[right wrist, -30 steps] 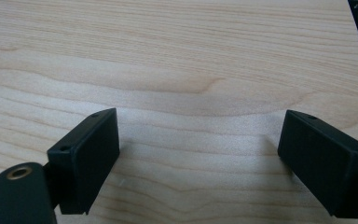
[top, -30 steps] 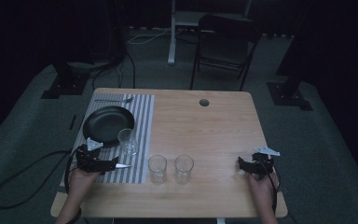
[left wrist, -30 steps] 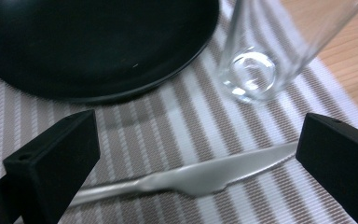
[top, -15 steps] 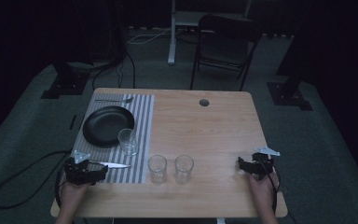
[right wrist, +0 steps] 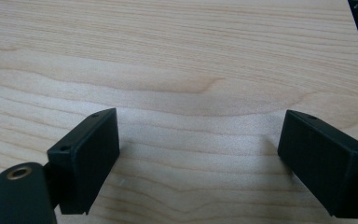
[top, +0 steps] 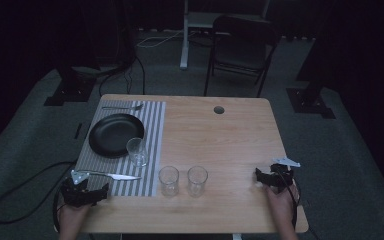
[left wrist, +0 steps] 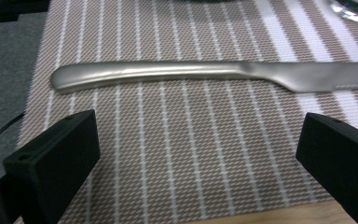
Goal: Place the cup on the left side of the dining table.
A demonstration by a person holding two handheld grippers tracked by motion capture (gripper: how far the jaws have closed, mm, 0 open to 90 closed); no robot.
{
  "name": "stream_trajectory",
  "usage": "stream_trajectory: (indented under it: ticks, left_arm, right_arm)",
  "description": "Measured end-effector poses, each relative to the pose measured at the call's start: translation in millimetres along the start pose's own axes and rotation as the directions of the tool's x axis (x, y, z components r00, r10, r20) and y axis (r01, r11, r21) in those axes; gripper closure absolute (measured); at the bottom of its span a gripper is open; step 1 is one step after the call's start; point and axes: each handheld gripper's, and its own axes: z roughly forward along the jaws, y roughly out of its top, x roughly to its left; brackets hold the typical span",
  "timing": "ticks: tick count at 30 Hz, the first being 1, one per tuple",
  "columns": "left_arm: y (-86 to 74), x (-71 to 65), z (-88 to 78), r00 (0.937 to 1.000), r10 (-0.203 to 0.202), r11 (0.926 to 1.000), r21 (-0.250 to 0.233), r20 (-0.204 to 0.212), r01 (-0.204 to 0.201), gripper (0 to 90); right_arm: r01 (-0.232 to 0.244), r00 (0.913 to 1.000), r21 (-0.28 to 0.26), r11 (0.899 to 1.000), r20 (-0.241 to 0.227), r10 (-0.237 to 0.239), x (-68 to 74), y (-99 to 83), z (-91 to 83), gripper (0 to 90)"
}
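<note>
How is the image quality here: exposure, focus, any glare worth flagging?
High view: dim and underexposed, with the room around the table nearly black and the glasses faint. Left gripper view: bright and sharp on the placemat, soft sheen along the knife, and the open left tongs slightly blurred up close. Right gripper view: evenly lit wood, with the open right tongs casting soft shadows.

Bare wood lies open ahead of the right gripper (top: 261, 176); two glasses (top: 169, 180) stand toward the table's (top: 230, 135) middle.
</note>
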Motion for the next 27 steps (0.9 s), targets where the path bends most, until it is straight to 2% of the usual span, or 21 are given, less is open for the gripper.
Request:
stream_trajectory:
  ticks: [2, 3, 6, 8, 14, 19, 27]
  left_arm:
    - [-2.7, 3.1, 0.6, 0.9999, -0.014, 0.9999, 0.002, 0.005, 0.014, 0.1]
    - [-4.1, 3.8, 0.8, 0.9998, -0.018, 0.9998, 0.002, -0.009, 0.018, 0.1]
    - [-5.0, 5.6, -0.2, 0.9995, -0.029, 0.9996, -0.002, -0.012, 0.029, 0.1]
    - [-4.7, 6.3, 0.6, 0.9994, -0.034, 0.9994, 0.000, -0.004, 0.034, 0.1]
    - [-3.0, 6.1, 2.2, 0.9999, -0.015, 0.9998, 0.011, -0.007, 0.015, 0.1]
    - [-0.6, 7.8, 4.9, 0.9999, 0.007, 0.9999, 0.008, 0.012, -0.007, 0.1]
    - [-0.3, 8.2, 5.2, 0.9998, 0.011, 0.9999, 0.009, 0.016, -0.011, 0.1]
  right_arm:
    - [-0.002, 1.0000, 0.000, 1.000, 0.001, 0.002, 0.1, -0.1, -0.1, 12.1]
    - [-0.005, 1.0000, 0.000, 1.000, 0.002, 0.005, 0.3, -0.2, -0.2, 12.1]
    - [-0.006, 1.0000, 0.000, 1.000, 0.002, 0.006, 0.4, -0.3, -0.2, 12.1]
    - [-0.006, 1.0000, 0.000, 1.000, 0.002, 0.006, 0.4, -0.3, -0.3, 12.1]
    - [-0.005, 1.0000, 0.000, 1.000, 0.002, 0.005, 0.4, -0.3, -0.2, 12.1]
    - [-0.005, 1.0000, 0.000, 1.000, 0.002, 0.005, 0.4, -0.3, -0.2, 12.1]
    - [-0.005, 1.0000, 0.000, 1.000, 0.002, 0.005, 0.4, -0.3, -0.2, 12.1]
